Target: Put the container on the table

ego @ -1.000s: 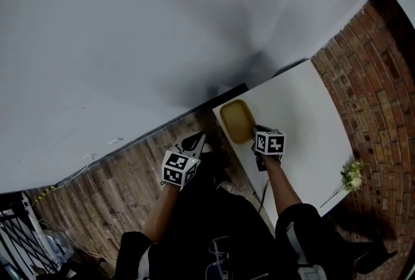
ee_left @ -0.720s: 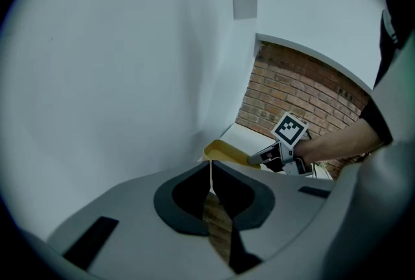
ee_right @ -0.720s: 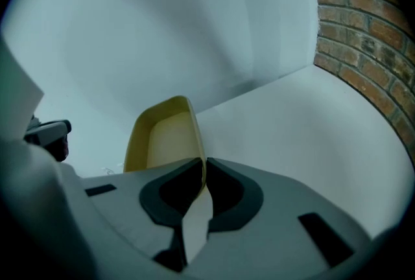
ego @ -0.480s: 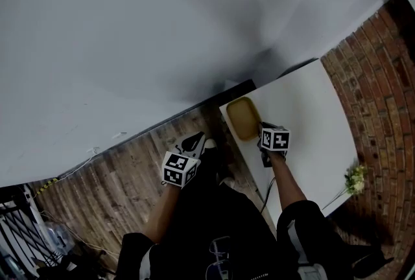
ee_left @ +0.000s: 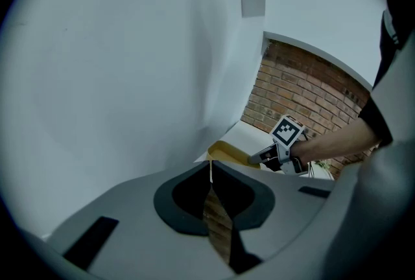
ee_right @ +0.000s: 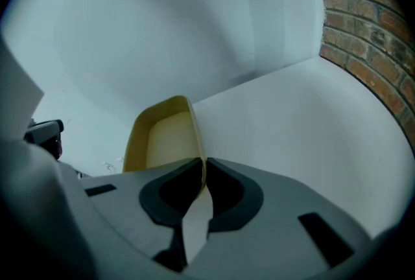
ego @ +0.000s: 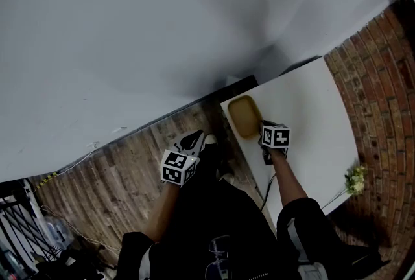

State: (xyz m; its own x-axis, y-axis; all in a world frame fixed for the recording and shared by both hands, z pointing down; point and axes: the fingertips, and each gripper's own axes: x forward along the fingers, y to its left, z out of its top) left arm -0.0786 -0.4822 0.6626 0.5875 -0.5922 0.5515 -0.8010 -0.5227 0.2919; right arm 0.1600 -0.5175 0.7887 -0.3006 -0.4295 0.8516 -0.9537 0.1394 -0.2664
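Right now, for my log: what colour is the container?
The container is pale yellow; right gripper view.

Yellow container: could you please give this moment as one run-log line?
right gripper shut on yellow container rim | container at white table corner, contact unclear | left gripper shut, empty

Our right claw (ego: 262, 127) is closed on the rim of the container (ego: 244, 116), arm stretched forward. Our left claw (ego: 193, 140) is closed and empty.
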